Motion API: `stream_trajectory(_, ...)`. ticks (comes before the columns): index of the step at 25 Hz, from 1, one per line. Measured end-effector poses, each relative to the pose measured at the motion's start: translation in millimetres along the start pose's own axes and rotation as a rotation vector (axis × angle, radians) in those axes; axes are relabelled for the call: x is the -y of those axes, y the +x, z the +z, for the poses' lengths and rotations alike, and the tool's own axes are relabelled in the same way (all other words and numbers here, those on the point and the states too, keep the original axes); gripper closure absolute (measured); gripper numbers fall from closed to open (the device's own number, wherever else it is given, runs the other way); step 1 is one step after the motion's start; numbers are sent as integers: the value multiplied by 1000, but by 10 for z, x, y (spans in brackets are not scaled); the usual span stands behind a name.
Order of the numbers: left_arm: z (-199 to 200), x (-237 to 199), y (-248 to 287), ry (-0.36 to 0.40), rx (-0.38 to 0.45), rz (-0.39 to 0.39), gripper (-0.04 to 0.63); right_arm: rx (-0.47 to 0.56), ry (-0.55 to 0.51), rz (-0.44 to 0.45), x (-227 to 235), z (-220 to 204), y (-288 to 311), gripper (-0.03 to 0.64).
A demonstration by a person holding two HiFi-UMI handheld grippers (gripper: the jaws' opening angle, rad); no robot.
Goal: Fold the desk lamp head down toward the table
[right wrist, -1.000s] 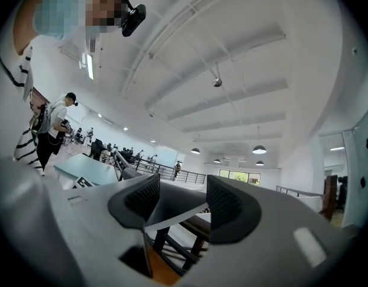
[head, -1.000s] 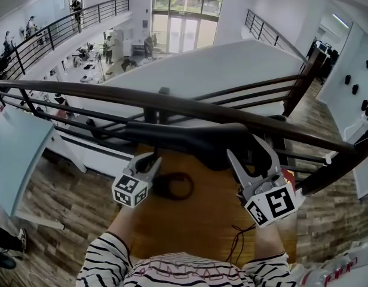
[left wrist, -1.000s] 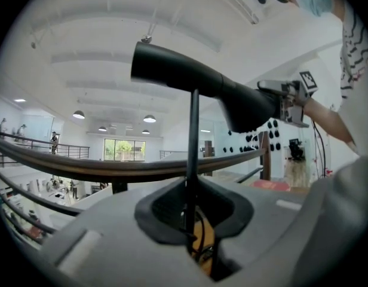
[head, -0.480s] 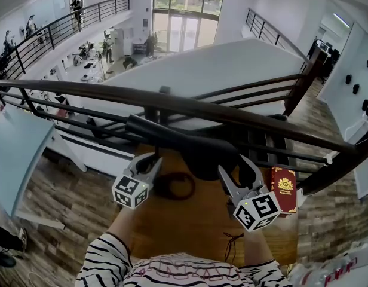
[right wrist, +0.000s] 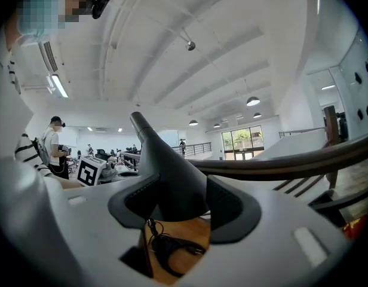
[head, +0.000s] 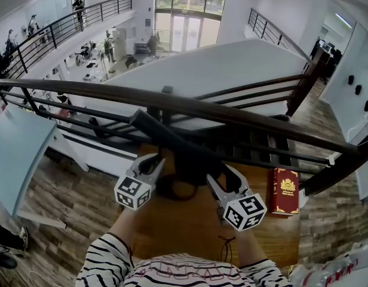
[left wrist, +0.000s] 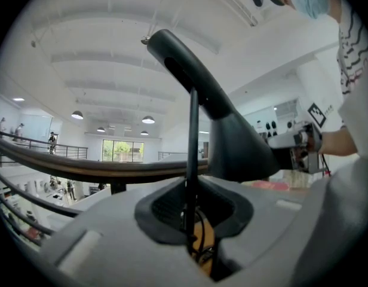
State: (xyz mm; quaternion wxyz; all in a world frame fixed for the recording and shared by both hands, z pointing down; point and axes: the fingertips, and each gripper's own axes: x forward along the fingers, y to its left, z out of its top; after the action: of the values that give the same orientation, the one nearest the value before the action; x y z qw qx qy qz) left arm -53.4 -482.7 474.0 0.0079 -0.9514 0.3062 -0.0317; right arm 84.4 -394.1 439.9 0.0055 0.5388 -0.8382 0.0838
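The black desk lamp's head (head: 172, 142) slopes from upper left down to its wide end at the right, over the wooden table (head: 190, 232). My right gripper (head: 220, 172) is shut on that wide end, which fills the gap between its pads in the right gripper view (right wrist: 172, 184). My left gripper (head: 150, 160) is shut on the lamp's thin black stem (left wrist: 193, 154), which stands upright between its jaws. In the left gripper view the lamp head (left wrist: 214, 112) leans over to the right above the stem. The lamp's foot is hidden.
A loop of black cord (head: 175, 189) lies on the table between the grippers. A red book (head: 285, 190) rests at the table's right edge. A dark handrail (head: 261, 124) and its bars run just behind the table, with a drop to the floor below.
My right gripper has come down and leftward with the lamp head in it. The head has swung from nearly level to sloping down at the right. The left gripper has stayed put.
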Motion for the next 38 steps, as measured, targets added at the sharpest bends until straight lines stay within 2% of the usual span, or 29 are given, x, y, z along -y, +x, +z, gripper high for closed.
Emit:
stream_trajectory(6,-52,-39,-41,38,-41,32,547,-35,20,29,-65,-137,164,388)
stream_trajectory(15,-87,-43,-165,13,-23,46,542,-78,28,65,-147,-272,316,397)
stream_trajectory(20,-158,-18,-238,1,-26,39,591,-71,54,78,-174,-306,343,411)
stream_trajectory(38,-184,82,-399,-27,-47,41,591,-66,44,53,-230,-273,262,413)
